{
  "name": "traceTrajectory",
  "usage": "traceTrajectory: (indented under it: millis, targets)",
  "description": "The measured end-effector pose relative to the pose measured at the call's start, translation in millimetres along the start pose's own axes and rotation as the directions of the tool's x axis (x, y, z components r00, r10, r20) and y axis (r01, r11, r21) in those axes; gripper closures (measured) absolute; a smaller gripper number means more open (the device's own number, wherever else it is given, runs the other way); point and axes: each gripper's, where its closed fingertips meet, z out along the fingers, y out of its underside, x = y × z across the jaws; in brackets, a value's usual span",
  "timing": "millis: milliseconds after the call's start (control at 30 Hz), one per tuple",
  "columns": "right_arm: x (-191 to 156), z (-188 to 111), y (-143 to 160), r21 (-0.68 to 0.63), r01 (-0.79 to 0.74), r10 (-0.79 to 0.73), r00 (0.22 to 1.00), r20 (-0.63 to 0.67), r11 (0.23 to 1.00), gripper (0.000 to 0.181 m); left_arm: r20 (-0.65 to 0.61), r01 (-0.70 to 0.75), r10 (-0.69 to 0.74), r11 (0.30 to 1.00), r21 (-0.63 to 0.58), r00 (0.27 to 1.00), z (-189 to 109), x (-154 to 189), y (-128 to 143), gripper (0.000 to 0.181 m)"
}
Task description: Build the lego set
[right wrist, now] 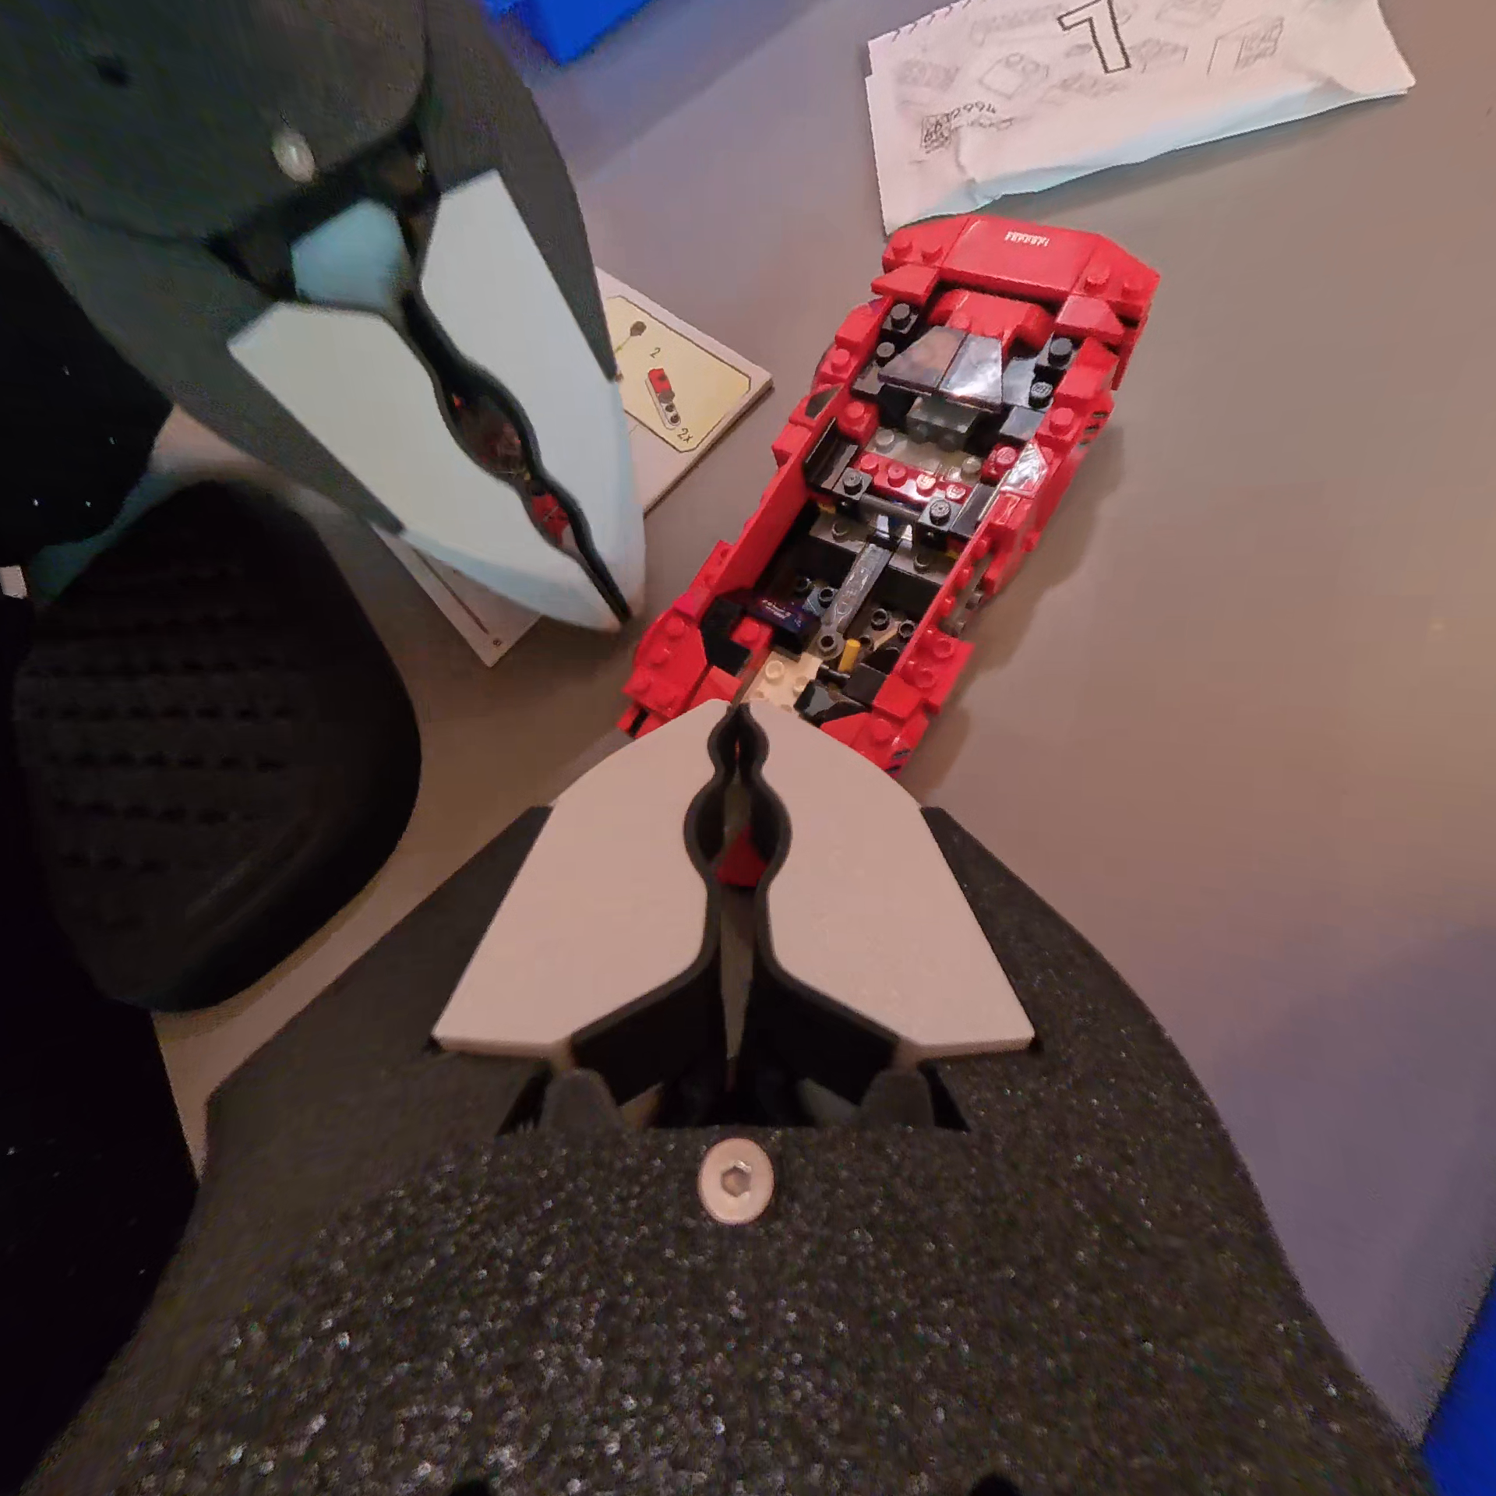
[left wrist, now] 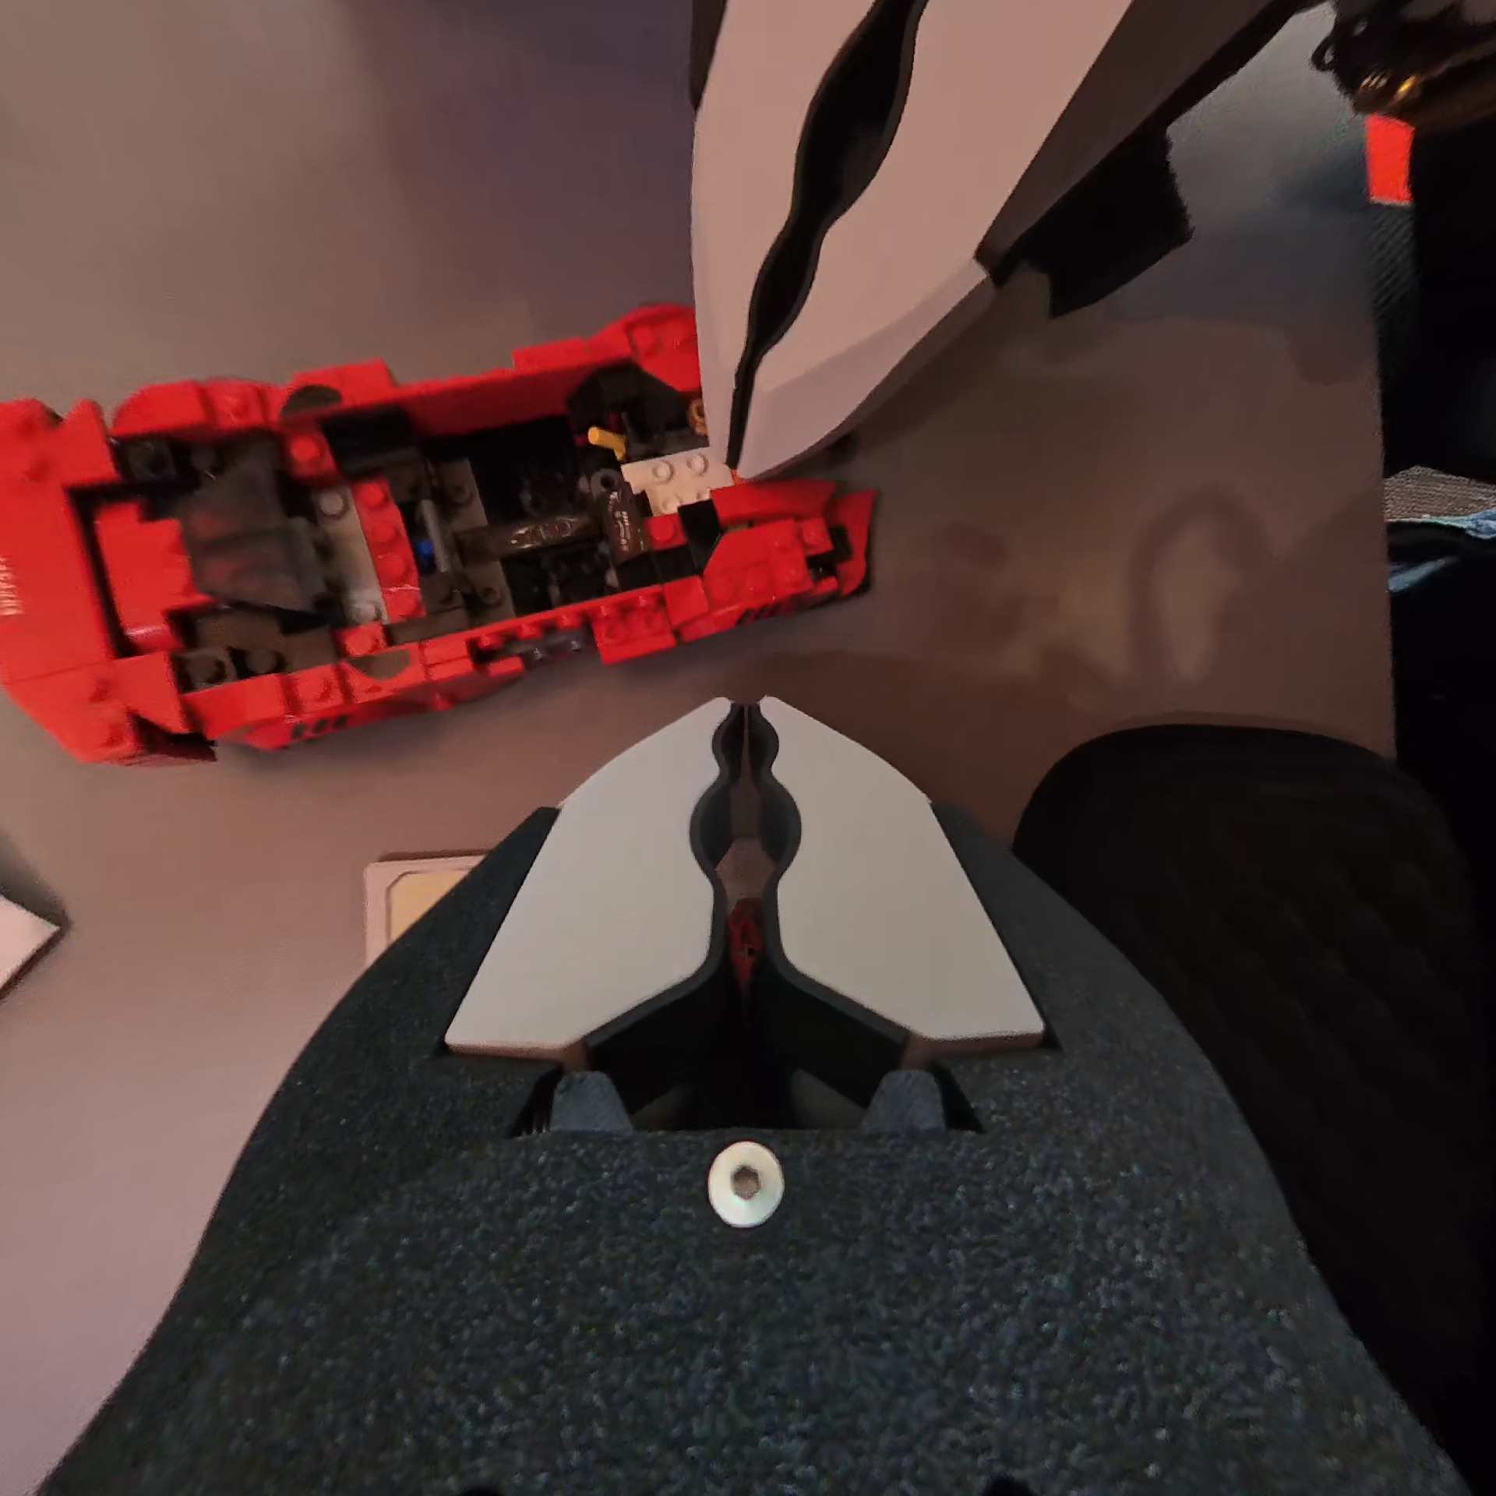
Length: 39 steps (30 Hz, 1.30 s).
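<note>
A red lego car, roof off with black and grey parts showing inside, lies on the grey table. In the right wrist view the car points away from me. My right gripper is shut, with its tips at the car's near end beside a white plate; from the left wrist view this gripper comes down from above onto that white plate. My left gripper is shut just off the car's side, with a small red piece showing in the gap between its fingers.
An instruction booklet lies left of the car under the left gripper. A white paper bag lies beyond the car. A black mesh object sits at the table's left edge. Blue things show at the far edge. Spacing between my two grippers at the tips: around 5 cm.
</note>
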Motion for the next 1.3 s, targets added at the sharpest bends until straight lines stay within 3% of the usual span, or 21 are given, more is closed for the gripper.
traceTrajectory:
  millis: [233,967,1133,1300]
  targets:
    - [1,2,-3,-0.002,-0.014,0.014,1.000,-0.007,1.000,0.181,0.006,0.028,-0.028,0.999,0.036,1.000,13,1,-6,0.181]
    - [-7,9,-7,-0.086,0.096,-0.098,0.995,-0.019,0.992,0.181,-0.003,0.058,-0.058,0.996,0.074,0.998,14,3,-10,0.181]
    - [2,-3,-13,-0.041,0.044,-0.047,0.997,-0.062,0.998,0.181,-0.006,0.064,-0.063,0.995,0.078,0.998,13,2,-9,0.181]
    - [8,3,0,-0.146,0.179,-0.201,0.967,-0.154,0.973,0.181,-0.012,0.062,-0.061,0.995,0.083,0.998,12,3,-10,0.181]
